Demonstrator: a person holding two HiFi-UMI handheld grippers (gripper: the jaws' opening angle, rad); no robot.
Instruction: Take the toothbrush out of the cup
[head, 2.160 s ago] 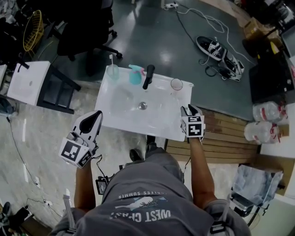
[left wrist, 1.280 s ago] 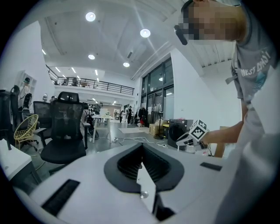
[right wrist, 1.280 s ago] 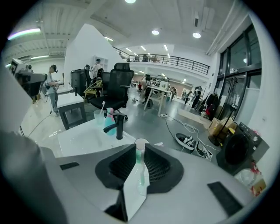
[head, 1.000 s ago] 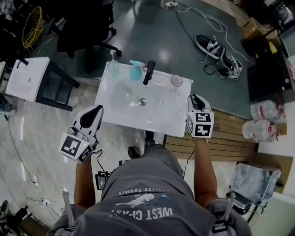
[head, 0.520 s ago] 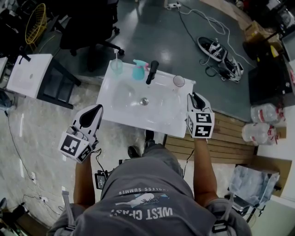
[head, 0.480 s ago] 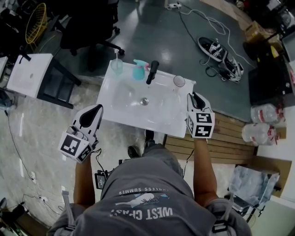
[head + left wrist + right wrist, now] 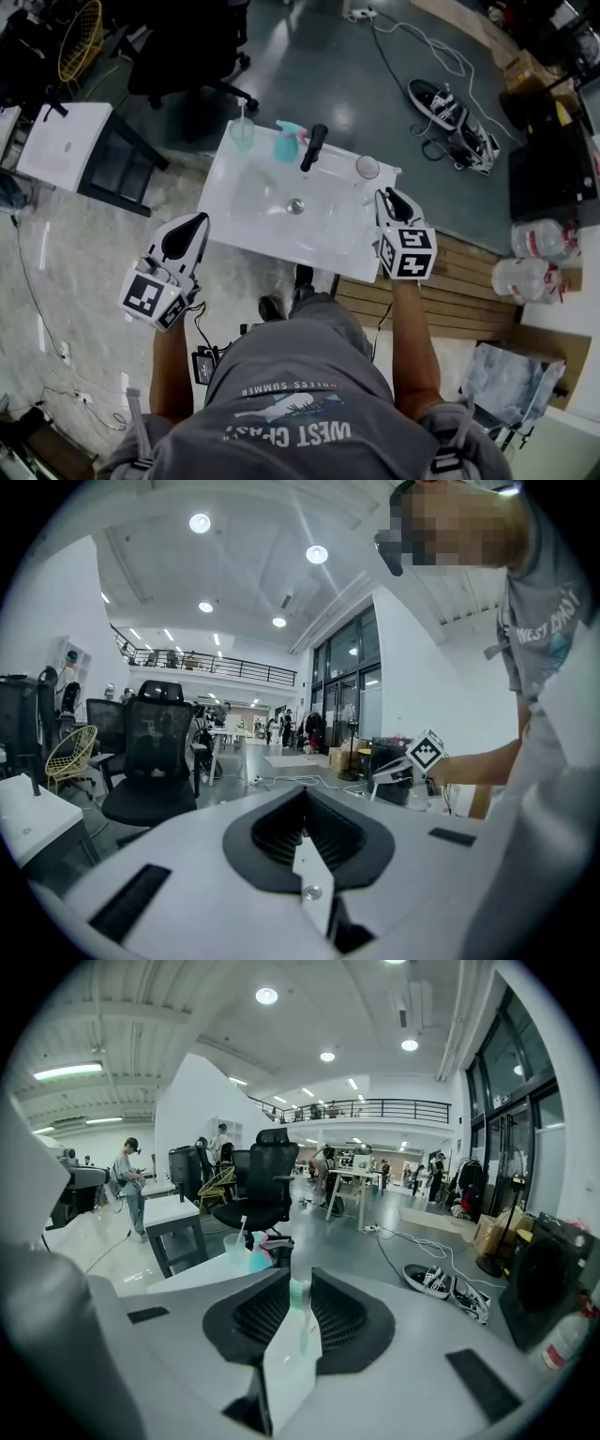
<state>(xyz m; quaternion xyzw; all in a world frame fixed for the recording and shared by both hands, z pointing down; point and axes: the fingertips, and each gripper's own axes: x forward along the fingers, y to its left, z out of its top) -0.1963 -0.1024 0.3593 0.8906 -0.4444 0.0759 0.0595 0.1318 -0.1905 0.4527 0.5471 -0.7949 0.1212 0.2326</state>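
Toothbrush (image 7: 242, 1225) in cup (image 7: 233, 1249) beyond right gripper (image 7: 299, 1276), jaws opening, empty; left gripper (image 7: 305, 794) pressed together.

Person's in a grey short-sleeved T-shirt (image 7: 291, 370); white lettering (image 7: 286, 434) plus a small graphic (image 7: 281, 410) on the chest; grey straps (image 7: 140, 427) with buckles over both shoulders; dark cap (image 7: 394, 546); dark shoes (image 7: 275, 311); black cable (image 7: 199, 330) running to a small black box (image 7: 206, 373) by the left hip.
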